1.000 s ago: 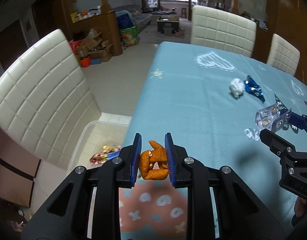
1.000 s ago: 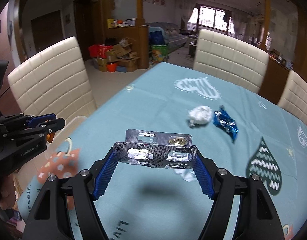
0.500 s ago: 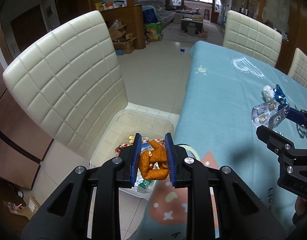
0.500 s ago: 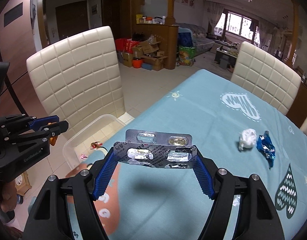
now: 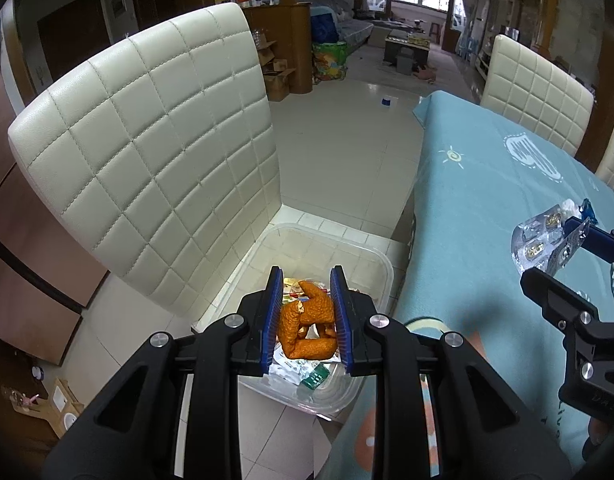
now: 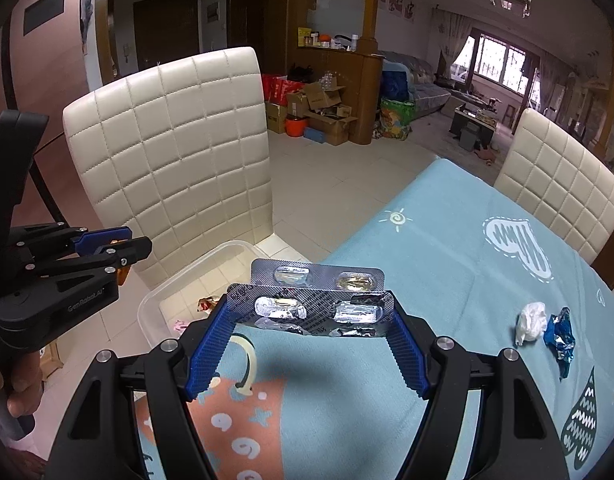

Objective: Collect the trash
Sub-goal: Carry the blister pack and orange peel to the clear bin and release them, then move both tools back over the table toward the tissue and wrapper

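Note:
My left gripper (image 5: 306, 271) hangs over a clear plastic bin (image 5: 373, 258) on the floor beside the table. An orange peel piece (image 5: 307, 328) sits between its blue pads, which still touch it while the jaws are opening. Wrappers lie in the bin below. My right gripper (image 6: 309, 312) is shut on two silver blister packs (image 6: 313, 306), held over the table's edge near the bin (image 6: 187, 276). From the right wrist view the left gripper (image 6: 119, 242) shows at the left. A crumpled white tissue (image 6: 531, 320) and a blue foil wrapper (image 6: 561, 336) lie on the table.
A cream padded chair (image 5: 155, 152) stands right behind the bin. The table wears a light blue cloth (image 6: 447, 272), with another cream chair (image 6: 559, 184) at its far side. Tiled floor stretches toward boxes (image 6: 319, 108) by a wooden divider.
Both grippers swung left, from over the table toward the bin. The left one now hangs above the bin with the peel. The right one reached the table's edge.

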`<action>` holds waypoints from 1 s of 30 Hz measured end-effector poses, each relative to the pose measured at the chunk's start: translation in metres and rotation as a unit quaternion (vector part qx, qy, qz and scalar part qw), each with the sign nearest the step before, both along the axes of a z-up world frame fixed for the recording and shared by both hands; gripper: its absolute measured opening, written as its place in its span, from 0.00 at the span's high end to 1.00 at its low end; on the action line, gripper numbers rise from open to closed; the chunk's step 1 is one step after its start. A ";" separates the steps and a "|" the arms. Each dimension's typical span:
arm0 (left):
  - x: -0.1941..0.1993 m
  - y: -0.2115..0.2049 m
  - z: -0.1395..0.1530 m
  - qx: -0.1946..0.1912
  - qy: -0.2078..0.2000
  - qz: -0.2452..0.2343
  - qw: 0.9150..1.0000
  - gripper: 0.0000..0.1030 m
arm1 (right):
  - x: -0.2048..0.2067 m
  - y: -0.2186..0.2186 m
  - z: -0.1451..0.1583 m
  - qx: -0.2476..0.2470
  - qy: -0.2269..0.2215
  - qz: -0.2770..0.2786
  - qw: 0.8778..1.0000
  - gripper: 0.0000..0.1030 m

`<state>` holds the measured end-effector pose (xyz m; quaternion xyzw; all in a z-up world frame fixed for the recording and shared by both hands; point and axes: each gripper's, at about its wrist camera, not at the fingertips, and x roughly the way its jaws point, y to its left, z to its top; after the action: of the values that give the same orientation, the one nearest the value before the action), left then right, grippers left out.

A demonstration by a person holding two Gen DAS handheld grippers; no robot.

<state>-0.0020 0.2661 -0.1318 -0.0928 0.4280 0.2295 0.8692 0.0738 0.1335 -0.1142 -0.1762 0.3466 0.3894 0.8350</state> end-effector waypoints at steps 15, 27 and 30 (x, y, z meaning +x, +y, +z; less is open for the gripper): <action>0.000 0.036 -0.011 0.005 -0.002 0.057 0.998 0.08 | 0.010 0.035 -0.019 -0.016 0.019 0.034 0.999 0.31; -0.041 0.070 -0.019 0.005 0.011 0.133 0.991 0.08 | -0.011 0.083 -0.024 -0.016 0.037 0.118 0.992 0.30; -0.045 0.069 -0.018 0.005 0.010 0.136 0.991 0.08 | -0.013 0.081 -0.021 -0.013 0.032 0.119 0.992 0.20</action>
<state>-0.0472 0.3354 -0.1495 -0.1437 0.4189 0.3480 0.8263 0.0605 0.2149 -0.1357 -0.2145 0.3550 0.4873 0.7685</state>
